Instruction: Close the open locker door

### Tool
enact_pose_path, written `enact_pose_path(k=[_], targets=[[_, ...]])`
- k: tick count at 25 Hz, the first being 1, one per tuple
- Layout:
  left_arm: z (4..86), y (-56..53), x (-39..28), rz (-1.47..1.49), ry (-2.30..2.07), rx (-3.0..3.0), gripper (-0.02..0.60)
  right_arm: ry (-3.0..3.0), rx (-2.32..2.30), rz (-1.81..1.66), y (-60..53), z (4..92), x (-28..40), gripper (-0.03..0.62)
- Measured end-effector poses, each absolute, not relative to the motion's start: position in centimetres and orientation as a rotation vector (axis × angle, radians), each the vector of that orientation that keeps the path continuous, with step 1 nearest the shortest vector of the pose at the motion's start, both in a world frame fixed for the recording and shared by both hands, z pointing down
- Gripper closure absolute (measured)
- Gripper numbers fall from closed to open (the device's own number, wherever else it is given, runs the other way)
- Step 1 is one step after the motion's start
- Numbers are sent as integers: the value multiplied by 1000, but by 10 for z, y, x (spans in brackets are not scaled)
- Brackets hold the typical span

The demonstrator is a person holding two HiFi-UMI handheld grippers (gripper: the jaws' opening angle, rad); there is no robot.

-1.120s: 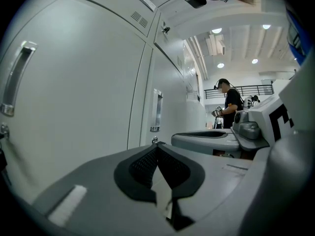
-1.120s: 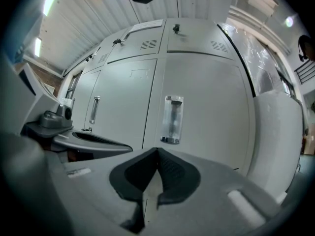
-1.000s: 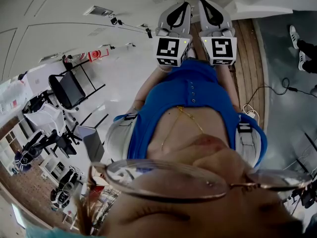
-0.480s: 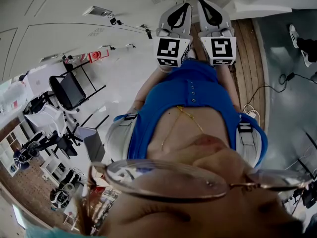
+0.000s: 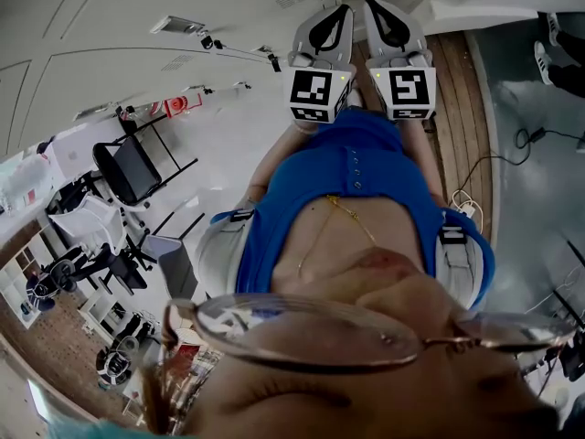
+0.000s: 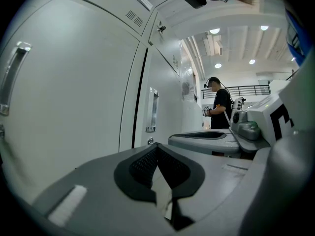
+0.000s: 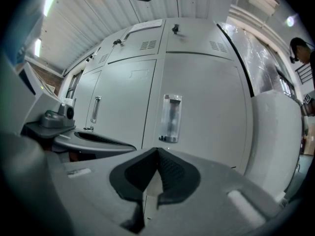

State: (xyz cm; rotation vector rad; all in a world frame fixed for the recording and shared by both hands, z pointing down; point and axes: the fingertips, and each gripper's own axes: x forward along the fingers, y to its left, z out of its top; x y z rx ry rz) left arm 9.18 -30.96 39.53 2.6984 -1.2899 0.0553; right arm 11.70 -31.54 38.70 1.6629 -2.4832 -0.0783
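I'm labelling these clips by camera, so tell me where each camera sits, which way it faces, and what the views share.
Head view: on the person's head, looking steeply down over glasses and blue shirt at the left tongs and right tongs.
Left gripper view: on the left tongs, facing along them at the lockers; right tongs alongside.
Right gripper view: on the right tongs, facing a locker handle; left tongs alongside.
Shared: both gripper views show the lockers.

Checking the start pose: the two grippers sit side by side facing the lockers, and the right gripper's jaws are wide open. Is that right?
No: the right gripper has its jaws shut, empty, as the right gripper view shows. It does sit beside the left gripper, both facing the lockers.
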Motion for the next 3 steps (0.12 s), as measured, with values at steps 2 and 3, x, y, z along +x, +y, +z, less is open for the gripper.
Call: enact_pose_path(k=[2,3], targets=[[396,-310,93,58,-1287,2699,581,-2481,1665,-79,-316,387,118,592],[397,-310,94,59,-1285,2699,581,-2480,1666,-79,-316,387,119,592]])
